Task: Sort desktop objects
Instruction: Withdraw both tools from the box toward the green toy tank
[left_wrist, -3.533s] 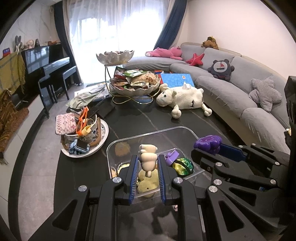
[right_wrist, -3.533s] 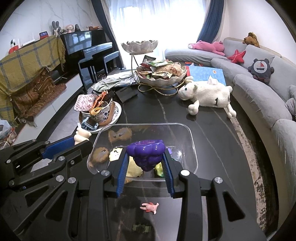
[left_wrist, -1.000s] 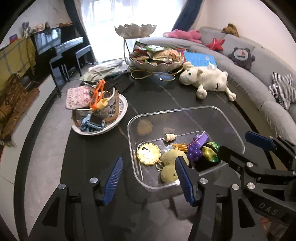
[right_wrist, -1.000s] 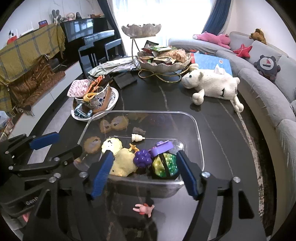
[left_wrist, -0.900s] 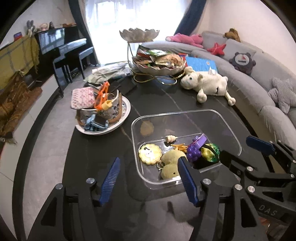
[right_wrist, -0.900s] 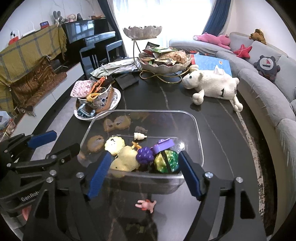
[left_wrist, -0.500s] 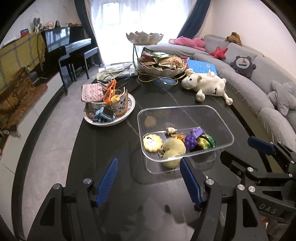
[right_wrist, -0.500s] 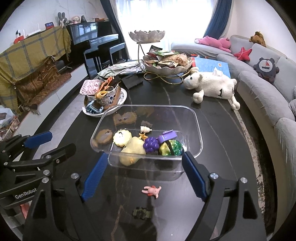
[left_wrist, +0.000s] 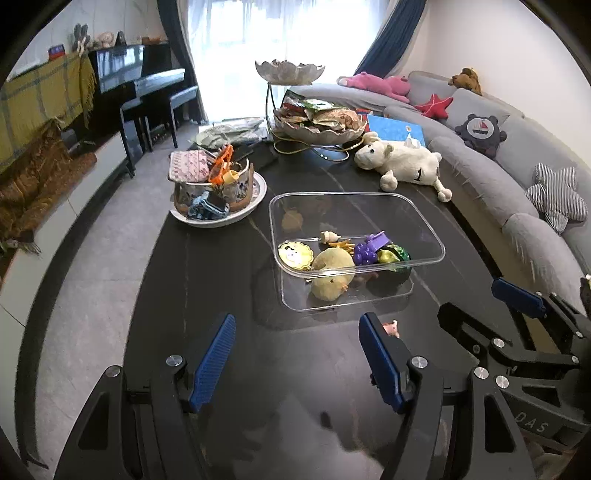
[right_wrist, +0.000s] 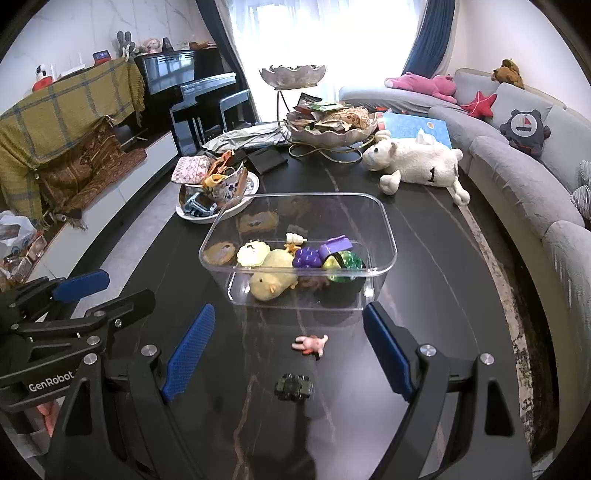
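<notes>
A clear plastic bin (left_wrist: 430, 225) (right_wrist: 384, 221) stands mid-table. It holds a yellow plush chick (right_wrist: 271, 280), a purple grape toy (right_wrist: 306, 257), a green ball (right_wrist: 345, 264), a cream toy (right_wrist: 295, 238) and a yellow round tag (right_wrist: 253, 254). A small pink figure (right_wrist: 310, 344) (left_wrist: 390, 328) and a dark green toy car (right_wrist: 293, 386) lie on the table in front of the bin. My left gripper (left_wrist: 297, 363) is open and empty, short of the bin. My right gripper (right_wrist: 286, 350) is open and empty above the pink figure and the car.
The table is dark marble (right_wrist: 436, 258). A white plate with a cup of oddments (left_wrist: 218, 184) stands left of the bin. A white plush sheep (left_wrist: 400, 162) and a tiered snack bowl (left_wrist: 317, 122) sit behind it. A grey sofa (left_wrist: 517, 177) curves along the right.
Both grippers let go of their toys, which now lie in the bin. Both have opened wide and drawn back from the bin toward the near end of the table.
</notes>
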